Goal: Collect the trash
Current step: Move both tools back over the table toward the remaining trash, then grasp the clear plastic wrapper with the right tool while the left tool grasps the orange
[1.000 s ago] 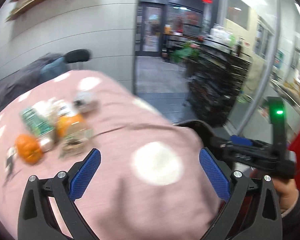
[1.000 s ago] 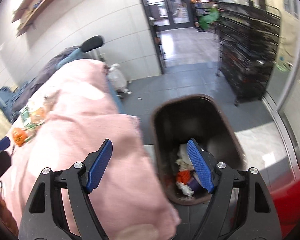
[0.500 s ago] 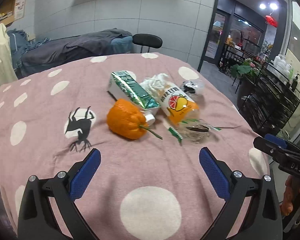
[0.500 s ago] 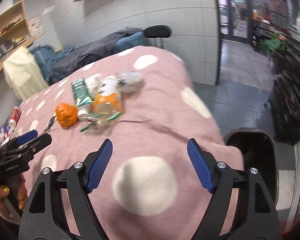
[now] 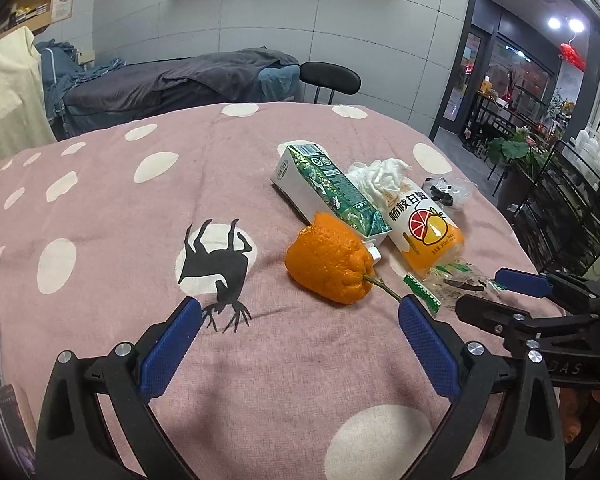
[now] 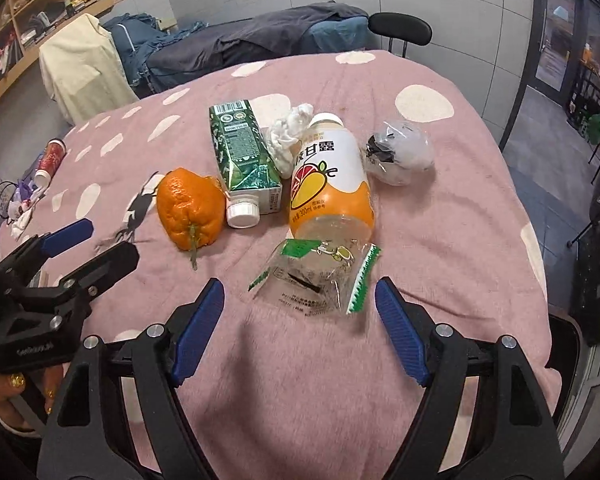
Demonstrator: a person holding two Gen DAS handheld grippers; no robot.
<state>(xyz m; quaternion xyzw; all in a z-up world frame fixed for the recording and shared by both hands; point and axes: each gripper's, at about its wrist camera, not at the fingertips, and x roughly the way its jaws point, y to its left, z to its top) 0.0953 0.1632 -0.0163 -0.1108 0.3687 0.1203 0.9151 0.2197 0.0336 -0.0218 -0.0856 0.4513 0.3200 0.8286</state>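
My right gripper [image 6: 298, 330] and left gripper [image 5: 300, 346] both hang with jaws wide apart, nothing between them, above the pink spotted cloth [image 6: 440, 240]. The trash lies at twelve o'clock of my right jaws: clear wrapper [image 6: 316, 276], juice bottle [image 6: 330, 180] on its side, looking empty, capped green carton [image 6: 242, 156], crumpled tissue [image 6: 288, 136], orange [image 6: 190, 208], and a bagged wad [image 6: 400, 152] at one o'clock. Only my right view shows a red tube [image 6: 52, 156] at ten o'clock; only my left shows the black animal print [image 5: 216, 264].
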